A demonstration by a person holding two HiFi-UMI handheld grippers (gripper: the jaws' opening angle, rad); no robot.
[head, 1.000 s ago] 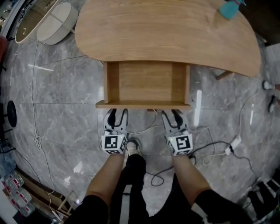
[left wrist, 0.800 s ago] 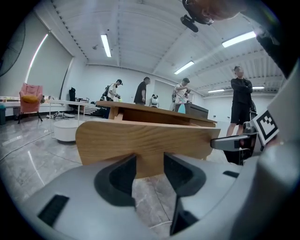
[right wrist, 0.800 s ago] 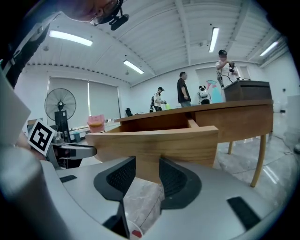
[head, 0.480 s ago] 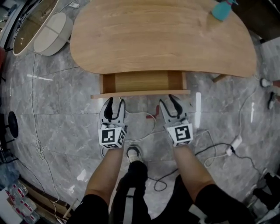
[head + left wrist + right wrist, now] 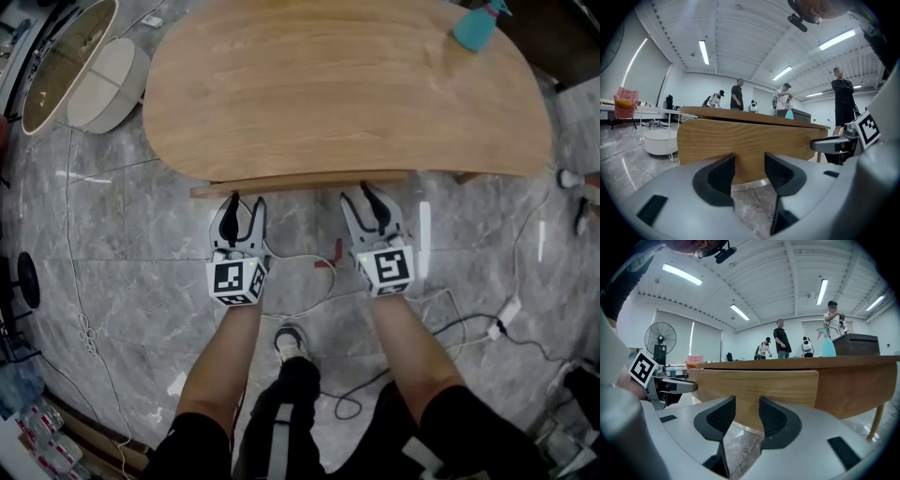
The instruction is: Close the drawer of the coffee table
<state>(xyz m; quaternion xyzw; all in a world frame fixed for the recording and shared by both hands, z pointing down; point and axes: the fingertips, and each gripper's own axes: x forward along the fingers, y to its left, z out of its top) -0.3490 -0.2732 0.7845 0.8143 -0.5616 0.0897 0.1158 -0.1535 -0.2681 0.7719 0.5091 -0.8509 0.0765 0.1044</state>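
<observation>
Drawer front (image 5: 300, 182) just ahead of left tongs (image 5: 247, 202) and right tongs (image 5: 357, 195), both open, empty

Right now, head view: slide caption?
Left gripper and right gripper, jaws apart, at the nearly shut drawer front.

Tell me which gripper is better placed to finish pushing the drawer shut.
Probably left: the left gripper faces the drawer front where it seems to jut out more; the right gripper looks equally close.

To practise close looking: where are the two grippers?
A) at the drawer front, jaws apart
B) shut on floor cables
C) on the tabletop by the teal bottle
A: the left gripper and right gripper both stand at the drawer front, jaws apart and empty.
</observation>
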